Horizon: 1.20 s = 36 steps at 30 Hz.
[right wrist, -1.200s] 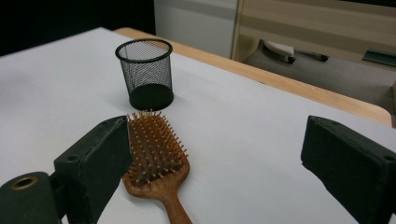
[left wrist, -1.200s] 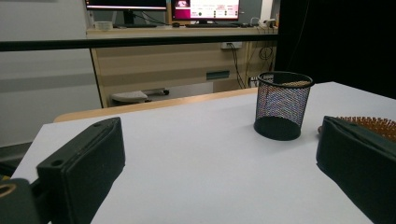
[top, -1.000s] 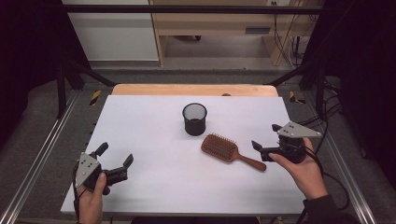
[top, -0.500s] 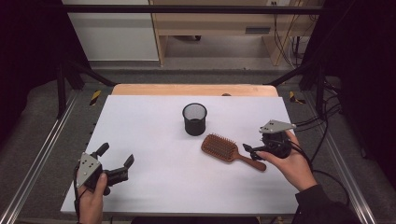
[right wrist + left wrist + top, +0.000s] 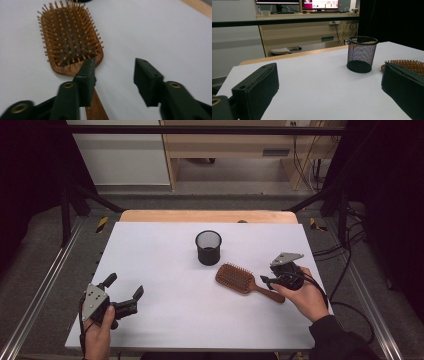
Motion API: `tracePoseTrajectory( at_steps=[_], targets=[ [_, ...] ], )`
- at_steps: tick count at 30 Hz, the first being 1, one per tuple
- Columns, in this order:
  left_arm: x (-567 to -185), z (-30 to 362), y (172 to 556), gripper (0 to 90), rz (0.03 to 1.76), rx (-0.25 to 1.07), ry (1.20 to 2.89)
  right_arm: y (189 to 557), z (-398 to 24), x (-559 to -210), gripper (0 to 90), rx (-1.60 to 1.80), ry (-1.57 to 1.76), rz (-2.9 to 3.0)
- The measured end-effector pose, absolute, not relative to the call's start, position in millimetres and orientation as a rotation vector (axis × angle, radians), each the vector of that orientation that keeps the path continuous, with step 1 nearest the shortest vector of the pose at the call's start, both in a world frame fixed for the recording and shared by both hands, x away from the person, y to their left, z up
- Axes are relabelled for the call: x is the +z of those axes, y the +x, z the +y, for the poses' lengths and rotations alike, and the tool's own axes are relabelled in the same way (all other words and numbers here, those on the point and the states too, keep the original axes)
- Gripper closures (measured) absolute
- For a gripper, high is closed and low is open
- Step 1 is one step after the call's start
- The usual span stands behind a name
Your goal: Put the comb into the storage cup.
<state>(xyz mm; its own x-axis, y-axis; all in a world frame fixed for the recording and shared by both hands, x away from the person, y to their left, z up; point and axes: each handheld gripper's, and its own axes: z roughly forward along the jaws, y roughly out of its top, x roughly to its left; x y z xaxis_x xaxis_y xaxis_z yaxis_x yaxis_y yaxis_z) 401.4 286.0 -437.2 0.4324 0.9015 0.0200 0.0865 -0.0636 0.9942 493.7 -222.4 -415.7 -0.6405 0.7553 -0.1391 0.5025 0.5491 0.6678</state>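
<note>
Wooden hairbrush [image 5: 72, 47] handle under wide-open right tongs [image 5: 113, 75]; left tongs [image 5: 125, 292] open, empty.

the hairbrush [image 5: 71, 42] handle runs under a jaw and off the bottom edge in the right gripper view, which is slightly blurred.

Wooden paddle hairbrush [image 5: 244, 281] lies flat (bristles up) near black mesh cup [image 5: 208, 247].
</note>
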Motion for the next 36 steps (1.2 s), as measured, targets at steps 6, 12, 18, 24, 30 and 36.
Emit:
tracePoseTrajectory(
  at_steps=[6,12,18,24,30,36],
  targets=[
    [-437.2,286.0,401.4,1.3,0.918,0.854,1.491,503.6,-220.1,-440.2,79.2,0.771,1.086,2.45],
    [-437.3,286.0,401.6,1.4,0.916,0.854,1.494,507.6,-217.9,-452.6,90.0,0.736,1.128,2.507],
    [-437.1,285.6,401.5,1.4,0.914,0.854,1.494,506.6,-215.8,-455.5,90.0,0.72,1.134,2.534],
    [-437.1,285.4,401.6,1.4,0.915,0.856,1.498,498.6,-209.8,-455.9,90.0,0.713,1.142,2.575],
    [-437.1,285.5,401.6,1.4,0.915,0.856,1.499,491.1,-203.4,-457.5,90.0,0.711,1.177,2.604],
    [-437.1,285.4,401.4,1.4,0.916,0.855,1.498,489.7,-202.8,-456.1,90.0,0.72,1.196,2.603]
  ],
)
